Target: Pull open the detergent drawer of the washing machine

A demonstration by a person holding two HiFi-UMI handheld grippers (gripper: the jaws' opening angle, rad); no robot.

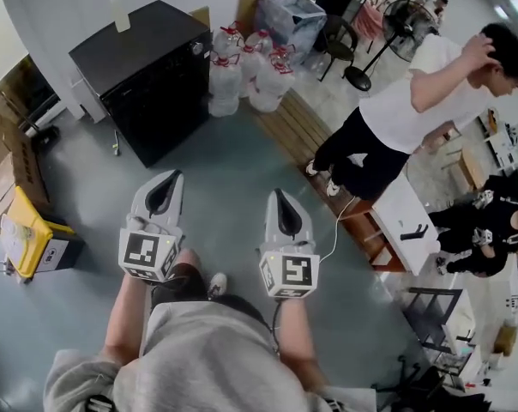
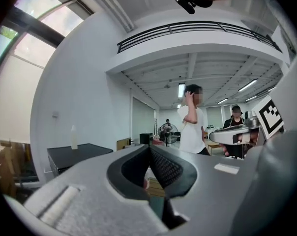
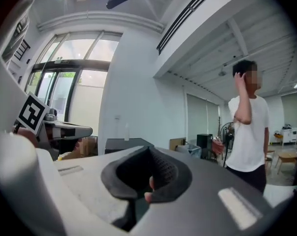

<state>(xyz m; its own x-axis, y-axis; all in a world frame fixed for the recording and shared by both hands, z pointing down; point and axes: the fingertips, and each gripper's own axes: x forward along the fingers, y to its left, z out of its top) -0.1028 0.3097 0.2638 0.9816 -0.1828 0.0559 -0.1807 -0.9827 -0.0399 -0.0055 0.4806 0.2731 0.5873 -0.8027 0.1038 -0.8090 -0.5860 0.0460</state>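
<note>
A black boxy machine (image 1: 147,67) stands on the grey floor ahead and to the left, with a white bottle (image 1: 119,11) on its top; no drawer on it can be made out. It also shows low down as the black machine (image 2: 79,154) in the left gripper view and the black machine (image 3: 126,144) in the right gripper view. My left gripper (image 1: 167,180) and right gripper (image 1: 279,197) are held side by side, level, well short of the machine. The left gripper (image 2: 149,147) and the right gripper (image 3: 149,149) are both shut with nothing between the pads.
Several large water jugs (image 1: 242,75) stand right of the machine. A person in a white shirt (image 1: 413,101) stands at the right by a wooden bench (image 1: 298,127) and a white table (image 1: 405,221). A yellow box (image 1: 27,234) sits at the left. A fan (image 1: 405,20) stands far back.
</note>
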